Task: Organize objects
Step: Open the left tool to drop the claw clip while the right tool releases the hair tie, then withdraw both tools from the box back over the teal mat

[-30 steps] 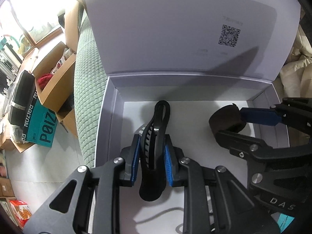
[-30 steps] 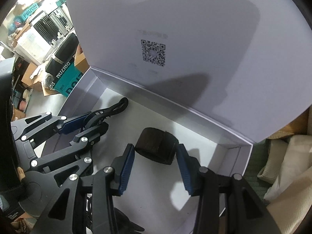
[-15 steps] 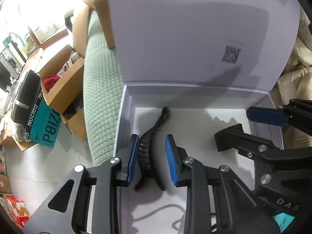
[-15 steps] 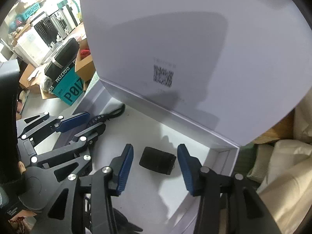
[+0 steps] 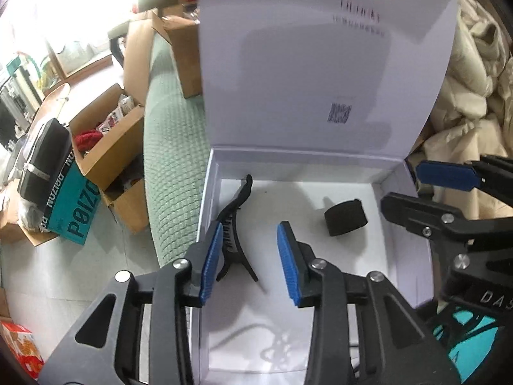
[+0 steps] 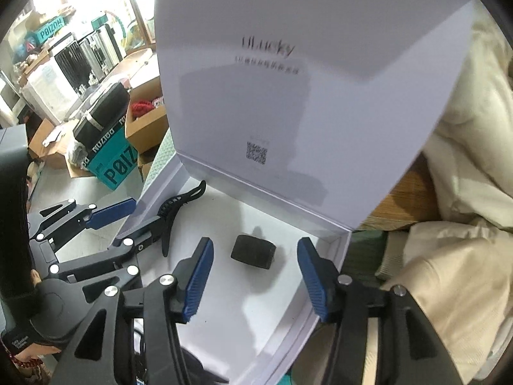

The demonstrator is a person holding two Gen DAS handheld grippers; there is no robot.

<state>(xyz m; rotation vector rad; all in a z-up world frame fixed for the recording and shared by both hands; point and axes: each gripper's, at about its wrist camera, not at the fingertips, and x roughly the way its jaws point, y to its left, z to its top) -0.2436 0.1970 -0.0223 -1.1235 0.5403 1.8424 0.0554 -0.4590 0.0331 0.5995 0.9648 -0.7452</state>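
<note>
A white box (image 5: pixel 205 211) stands with its lid (image 5: pixel 320 64) upright. On its floor lie a black hair claw clip (image 5: pixel 235 224) at the left and a black rolled band (image 5: pixel 345 221) at the right. My left gripper (image 5: pixel 250 256) hangs above the clip with its jaws opening. The clip rests loose below the left pad, and no pad presses on it. In the right wrist view my right gripper (image 6: pixel 255 247) hovers over the band (image 6: pixel 253 252), its jaws also opening and standing well clear of it on both sides. The clip (image 6: pixel 179 205) and the left gripper (image 6: pixel 128 224) show at the left there.
A green textured cushion (image 5: pixel 173 160) runs along the box's left side. Beyond it on the floor are open cardboard boxes (image 5: pixel 105 147) and a teal carton (image 5: pixel 80 211). Crumpled beige cloth (image 5: pixel 474 80) lies to the right of the box.
The left gripper let go of the hair clip, which now lies in the box. Both grippers rose out of the box and their jaws widened. The band stayed on the box floor.
</note>
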